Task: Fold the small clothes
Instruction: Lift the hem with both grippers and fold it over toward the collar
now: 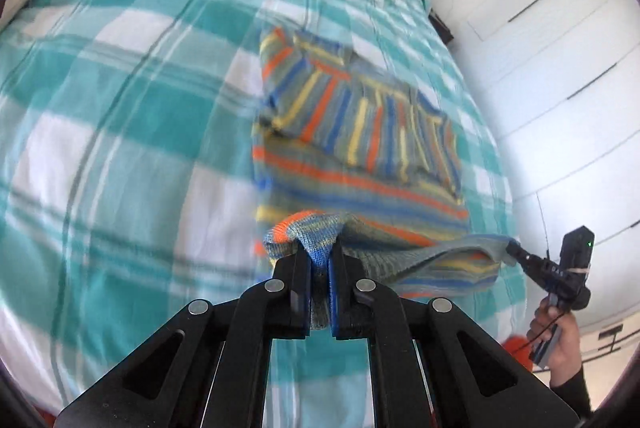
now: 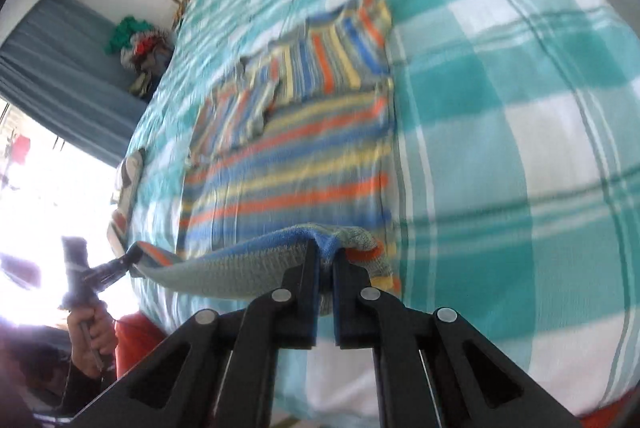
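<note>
Softly ribbed striped knit sweater [image 1: 360, 131]

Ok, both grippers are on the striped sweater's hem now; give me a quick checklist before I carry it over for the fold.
1. left gripper shut on hem corner: ok.
2. right gripper shut on the other corner: ok.
3. Hem lifted off the bedspread: ok.
4. Sleeves folded in on the striped sweater: ok.
5. Landing area on the sweater's top half clear: ok.
6. Grip depth enough to hold: cannot tell.
</note>
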### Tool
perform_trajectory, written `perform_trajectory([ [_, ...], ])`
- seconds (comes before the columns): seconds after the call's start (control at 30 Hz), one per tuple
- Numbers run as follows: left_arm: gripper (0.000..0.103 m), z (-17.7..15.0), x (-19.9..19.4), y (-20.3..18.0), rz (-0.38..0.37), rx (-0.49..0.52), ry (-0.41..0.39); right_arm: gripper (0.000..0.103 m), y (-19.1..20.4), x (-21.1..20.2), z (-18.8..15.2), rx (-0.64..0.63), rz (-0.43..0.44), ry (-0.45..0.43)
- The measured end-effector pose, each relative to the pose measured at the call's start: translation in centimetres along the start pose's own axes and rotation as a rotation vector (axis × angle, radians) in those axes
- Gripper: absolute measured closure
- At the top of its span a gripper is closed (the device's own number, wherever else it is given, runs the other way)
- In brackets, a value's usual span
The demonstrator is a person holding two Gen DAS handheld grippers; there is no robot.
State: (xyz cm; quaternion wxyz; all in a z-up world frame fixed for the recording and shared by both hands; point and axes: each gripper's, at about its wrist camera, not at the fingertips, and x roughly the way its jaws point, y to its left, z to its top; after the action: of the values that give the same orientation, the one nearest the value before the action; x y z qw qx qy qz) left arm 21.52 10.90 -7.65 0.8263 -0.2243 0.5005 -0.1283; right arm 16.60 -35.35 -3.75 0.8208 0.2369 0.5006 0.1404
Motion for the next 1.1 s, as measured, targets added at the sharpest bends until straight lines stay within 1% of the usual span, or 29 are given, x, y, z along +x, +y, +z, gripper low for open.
perform_trajectory([
  [0.03,0.099,2.2,1.0,-0.2,0.008,-0.001,-0.008,0.098,0.2,0.8,2.1,-0.009,-0.010,-0.041],
  [0.1,0.099,6.5,3.4,-0.8,0.037,0.011,-0.021,0.098,0.6,2.8,6.4,-0.017,-0.040,-0.095],
  [0.17,0.099,10.1,5.7,-1.0,0.065,0.013,-0.024,0.098,0.8,5.5,10.3,0.006,-0.049,-0.111],
  [0.23,0.099,12.9,7.9,-0.6,0.077,-0.010,-0.010,0.098,0.5,8.0,13.7,0.025,-0.061,-0.113],
  [0.3,0.099,15.2,10.3,-0.2,0.080,-0.031,0.012,0.098,0.0,10.4,16.4,0.056,-0.063,-0.095],
  [0.33,0.099,15.6,11.2,-0.2,0.086,-0.036,0.024,0.098,-0.5,11.7,17.5,0.080,-0.061,-0.085],
  [0.47,0.098,17.6,14.4,0.3,0.122,-0.026,0.068,0.098,-3.1,15.7,19.7,0.147,-0.046,-0.031],
  [0.53,0.090,18.8,15.3,1.1,0.133,-0.050,0.063,0.097,-4.3,17.3,20.5,0.189,-0.002,-0.004],
  [0.57,0.083,19.5,15.5,1.6,0.145,-0.081,0.048,0.096,-5.0,17.9,20.9,0.216,0.039,0.002],
  [0.6,0.067,20.4,15.2,2.4,0.150,-0.123,0.019,0.094,-5.8,18.1,21.4,0.252,0.081,-0.019],
  [0.63,0.057,21.0,14.3,3.1,0.133,-0.167,-0.030,0.091,-6.4,17.7,21.8,0.287,0.118,-0.057],
  [0.67,0.044,21.5,13.1,3.8,0.119,-0.205,-0.090,0.082,-7.0,16.8,22.1,0.316,0.145,-0.113],
  [0.7,0.041,21.8,11.9,4.3,0.112,-0.229,-0.140,0.075,-7.4,15.7,22.4,0.329,0.158,-0.180],
  [0.73,0.041,22.0,11.0,4.5,0.105,-0.235,-0.169,0.072,-7.5,14.6,22.6,0.324,0.157,-0.227],
  [0.77,0.041,21.9,10.2,4.5,0.099,-0.221,-0.182,0.072,-7.3,13.8,22.6,0.301,0.150,-0.243],
  [0.83,0.041,20.8,8.9,4.0,0.112,-0.157,-0.184,0.072,-6.1,12.9,22.6,0.212,0.120,-0.215],
  [0.87,0.041,19.8,8.4,3.5,0.105,-0.113,-0.175,0.072,-5.2,12.8,22.4,0.151,0.104,-0.187],
  [0.93,0.041,17.6,8.5,2.2,0.055,-0.012,-0.112,0.072,-2.9,13.2,21.5,0.026,0.092,-0.099],
  [0.97,0.040,16.4,9.0,1.5,0.023,0.048,-0.061,0.072,-1.7,14.0,20.9,-0.030,0.083,-0.041],
  [1.0,0.037,15.2,10.1,0.6,0.002,0.114,0.017,0.072,-0.8,15.0,20.2,-0.081,0.076,0.017],
  [1.03,0.037,14.2,11.8,-0.4,-0.003,0.178,0.106,0.073,0.4,16.3,19.9,-0.133,0.064,0.081],
  [1.07,0.037,13.2,13.5,-1.2,0.015,0.236,0.182,0.073,1.5,18.1,19.7,-0.185,0.034,0.150],
  [1.1,0.038,12.8,15.3,-1.8,0.067,0.282,0.227,0.073,2.4,19.9,19.6,-0.229,-0.012,0.202],
])
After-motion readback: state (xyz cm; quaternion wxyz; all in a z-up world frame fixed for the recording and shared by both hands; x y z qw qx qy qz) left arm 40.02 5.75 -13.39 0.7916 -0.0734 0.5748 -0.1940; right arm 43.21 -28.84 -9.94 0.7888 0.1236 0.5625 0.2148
